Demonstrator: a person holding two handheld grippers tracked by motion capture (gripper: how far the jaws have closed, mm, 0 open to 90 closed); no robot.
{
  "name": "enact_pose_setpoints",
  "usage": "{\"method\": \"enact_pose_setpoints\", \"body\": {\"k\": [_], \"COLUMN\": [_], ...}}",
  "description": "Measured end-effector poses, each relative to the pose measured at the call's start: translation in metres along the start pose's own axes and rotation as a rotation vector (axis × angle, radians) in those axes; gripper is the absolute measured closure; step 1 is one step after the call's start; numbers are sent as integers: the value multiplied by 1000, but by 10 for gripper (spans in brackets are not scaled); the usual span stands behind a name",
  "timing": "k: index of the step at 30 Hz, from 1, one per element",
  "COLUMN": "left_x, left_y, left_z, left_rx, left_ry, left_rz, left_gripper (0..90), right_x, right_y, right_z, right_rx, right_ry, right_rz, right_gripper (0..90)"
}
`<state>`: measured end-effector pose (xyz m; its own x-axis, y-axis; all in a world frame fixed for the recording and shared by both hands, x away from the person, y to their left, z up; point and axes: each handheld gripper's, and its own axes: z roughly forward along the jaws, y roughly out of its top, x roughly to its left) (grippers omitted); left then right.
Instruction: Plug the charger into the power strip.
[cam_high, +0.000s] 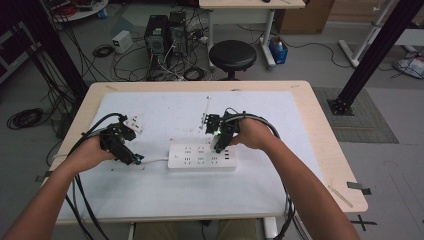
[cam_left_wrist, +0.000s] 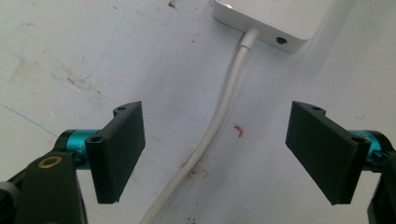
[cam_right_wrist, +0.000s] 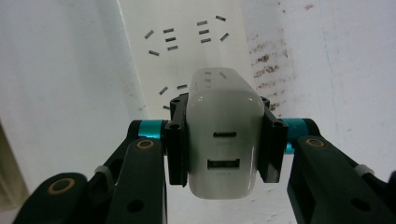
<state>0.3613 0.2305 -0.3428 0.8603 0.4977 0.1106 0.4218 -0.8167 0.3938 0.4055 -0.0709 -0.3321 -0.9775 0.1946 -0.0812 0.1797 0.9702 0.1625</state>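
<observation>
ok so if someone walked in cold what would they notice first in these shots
Probably the white charger clamped between the right gripper's jaws, poised over the white power strip mid-table. Next, the left gripper, wide open, straddling the strip's white cord on the scuffed white mat.

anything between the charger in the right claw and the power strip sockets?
Nothing visible. The right claw holds the white USB charger directly above the power strip, whose sockets below it lie bare.
</observation>
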Motion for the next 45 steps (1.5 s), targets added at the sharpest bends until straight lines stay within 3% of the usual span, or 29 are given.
{"method": "enact_pose_setpoints", "body": {"k": [6,13,17,20,21,27,30,32,36,40,45], "left_x": [-1,2,3,3,3,3,3,2,2,2,5], "left_y": [-2,-5,-4,-3,-3,-3,-4,-5,-5,-6,-7], "left_z": [3,4,5,6,7,8,7,8,6,6,9], "left_rx": [4,-2,-2,-4,-5,-4,0,-11,-9,-15,-9], "left_ry": [-3,-10,-11,-16,-16,-20,-21,-22,-22,-23,-30], "left_rz": [10,-8,-5,-5,-6,-2,-2,-15,-3,-13,-12], "left_gripper": [199,199,199,199,199,199,199,199,199,199,199], "right_x": [0,0,-1,1,1,-3,2,1,-1,4,1], "right_y": [12,18,21,20,21,29,31,31,30,29,30], "right_z": [13,21,25,25,25,27,28,28,29,36,36], "right_rx": [64,79,105,98,102,138,144,148,141,175,174], "right_ry": [-16,-12,-11,-18,-22,6,-20,-12,2,-35,-16], "right_rz": [-60,-92,-153,-251,-257,-119,-127,-124,-134,-206,-186], "right_gripper": [619,619,620,619,619,621,622,622,622,623,624]}}
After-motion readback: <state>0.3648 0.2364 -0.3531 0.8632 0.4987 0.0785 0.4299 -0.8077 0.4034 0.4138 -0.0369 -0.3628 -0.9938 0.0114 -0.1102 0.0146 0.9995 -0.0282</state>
